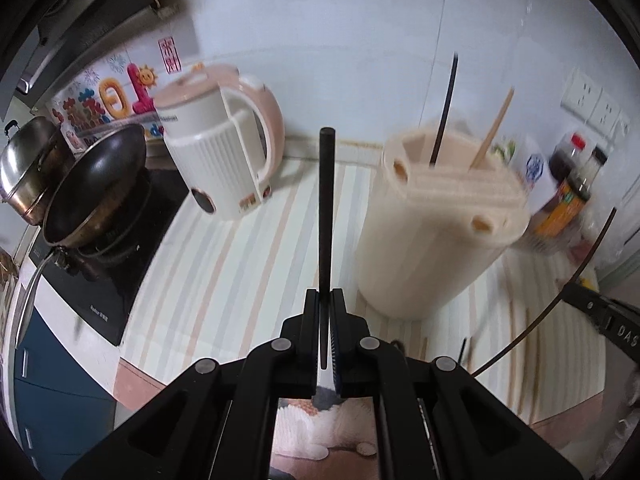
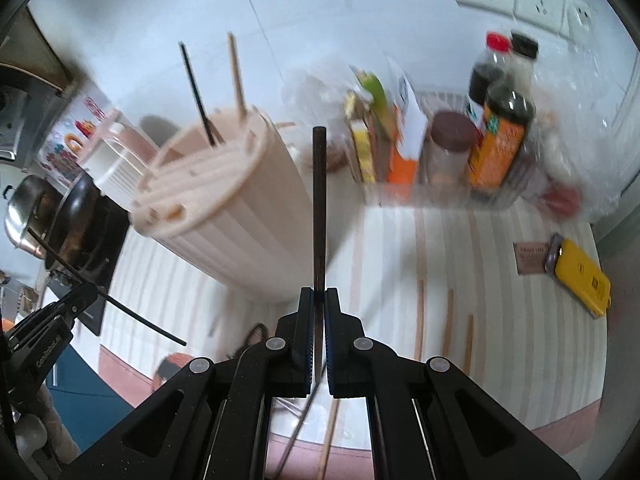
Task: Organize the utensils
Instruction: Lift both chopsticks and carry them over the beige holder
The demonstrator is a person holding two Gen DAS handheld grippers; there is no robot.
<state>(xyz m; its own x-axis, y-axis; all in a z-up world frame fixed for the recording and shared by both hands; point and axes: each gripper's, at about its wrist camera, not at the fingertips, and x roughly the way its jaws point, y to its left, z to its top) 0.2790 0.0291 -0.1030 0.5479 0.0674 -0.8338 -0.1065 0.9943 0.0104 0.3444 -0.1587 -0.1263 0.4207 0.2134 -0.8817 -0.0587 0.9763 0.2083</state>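
My left gripper point(image 1: 325, 296) is shut on a black chopstick point(image 1: 326, 208) that stands straight out past its jaws, above the striped mat. Just to its right stands a beige utensil holder point(image 1: 436, 232), with a black chopstick point(image 1: 444, 112) and a wooden chopstick point(image 1: 492, 128) sticking up from its slotted top. My right gripper point(image 2: 319, 296) is shut on a dark brown chopstick point(image 2: 319, 208), right of the same holder point(image 2: 224, 208). Several wooden chopsticks point(image 2: 448, 320) lie on the mat. Each gripper shows at the edge of the other's view: right gripper point(image 1: 592, 306), left gripper point(image 2: 60, 312).
A pink-and-white kettle point(image 1: 224, 152) stands left of the holder. A dark pan point(image 1: 96, 184) and a steel pot point(image 1: 28, 168) sit on the stove at far left. Bottles and jars point(image 2: 500, 132) crowd the back right corner. A yellow flat object point(image 2: 580, 276) lies at the mat's right edge.
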